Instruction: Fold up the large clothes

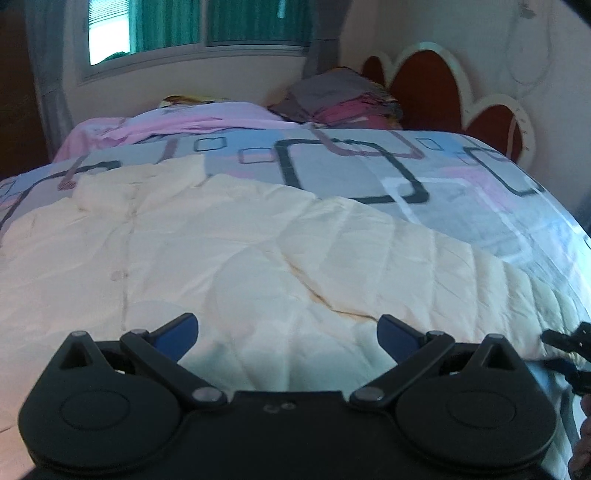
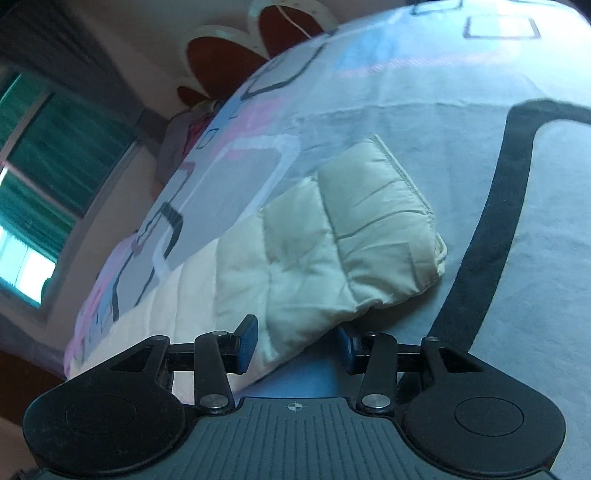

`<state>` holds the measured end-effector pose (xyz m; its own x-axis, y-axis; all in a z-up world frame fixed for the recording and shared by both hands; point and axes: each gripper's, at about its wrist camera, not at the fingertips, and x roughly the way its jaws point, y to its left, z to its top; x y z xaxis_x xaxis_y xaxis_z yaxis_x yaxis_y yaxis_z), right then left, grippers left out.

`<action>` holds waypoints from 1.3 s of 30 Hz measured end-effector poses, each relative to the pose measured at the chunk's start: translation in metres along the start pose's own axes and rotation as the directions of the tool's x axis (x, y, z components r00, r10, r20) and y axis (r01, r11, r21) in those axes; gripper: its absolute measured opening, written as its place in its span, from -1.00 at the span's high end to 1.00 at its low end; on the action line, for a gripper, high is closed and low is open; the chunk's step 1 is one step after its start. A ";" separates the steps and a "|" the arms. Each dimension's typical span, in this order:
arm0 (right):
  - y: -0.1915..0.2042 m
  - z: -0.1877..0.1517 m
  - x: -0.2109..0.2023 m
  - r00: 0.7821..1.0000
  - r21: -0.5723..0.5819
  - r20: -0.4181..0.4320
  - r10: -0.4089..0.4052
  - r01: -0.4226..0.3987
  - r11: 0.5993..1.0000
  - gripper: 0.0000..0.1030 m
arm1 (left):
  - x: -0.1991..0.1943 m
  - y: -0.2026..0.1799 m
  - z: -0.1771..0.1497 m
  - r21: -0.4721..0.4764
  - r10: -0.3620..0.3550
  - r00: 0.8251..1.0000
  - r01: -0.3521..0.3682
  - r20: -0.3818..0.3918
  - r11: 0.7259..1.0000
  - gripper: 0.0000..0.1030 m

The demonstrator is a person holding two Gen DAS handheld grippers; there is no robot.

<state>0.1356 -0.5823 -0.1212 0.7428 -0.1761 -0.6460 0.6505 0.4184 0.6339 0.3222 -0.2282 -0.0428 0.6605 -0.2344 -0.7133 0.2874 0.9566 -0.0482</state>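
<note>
So there's a cream quilted puffer jacket (image 1: 229, 251) spread flat on a bed covered by a grey-blue bedspread with dark and pink rounded-square outlines (image 1: 369, 170). Its button line runs away from the foot of the bed, collar end toward the far side by the window with green blinds (image 1: 221, 22), so the long axis goes roughly front to back in the left view. One padded sleeve (image 2: 354, 236) sticks out sideways across the bedspread, cuff pointing away from the body of the jacket.

The left gripper (image 1: 288, 332) hangs over the jacket's near hem with its blue-tipped fingers spread wide, nothing between them. The right gripper (image 2: 295, 343) sits at the sleeve's near part; the fabric lies between its blue pads (image 2: 246, 341), one on top, one tucked under the edge. Can't tell whether they're actually pinching it.

A red and cream scalloped headboard (image 1: 424, 85) stands at the bed's right.
</note>
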 end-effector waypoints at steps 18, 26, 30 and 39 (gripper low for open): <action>0.188 -0.049 -0.003 0.985 -0.571 0.095 0.147 -0.067 0.818 0.81 | -0.014 0.151 -0.016 -0.176 0.148 0.988 -0.155 -0.050 0.972 -0.91; 0.307 -0.176 0.017 0.964 -0.757 -0.106 0.244 -0.238 0.609 0.81 | -0.031 0.225 -0.023 -0.237 0.098 0.995 -0.089 0.026 0.967 -0.71; 0.346 -0.251 0.038 0.949 -0.802 -0.219 0.227 -0.308 0.513 0.81 | -0.034 0.262 -0.029 -0.293 0.064 0.997 -0.052 0.033 0.955 -0.68; 0.373 -0.368 0.076 0.888 -0.811 -0.430 0.165 -0.460 0.361 0.81 | -0.049 0.320 -0.043 -0.384 0.031 0.998 -0.005 0.060 0.923 -0.66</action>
<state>0.3768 -0.1118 -0.0902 0.6985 0.2957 -0.6516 -0.2355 0.9549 0.1808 0.3525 0.0965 -0.0533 0.7094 -0.2150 -0.6712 -0.0043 0.9510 -0.3092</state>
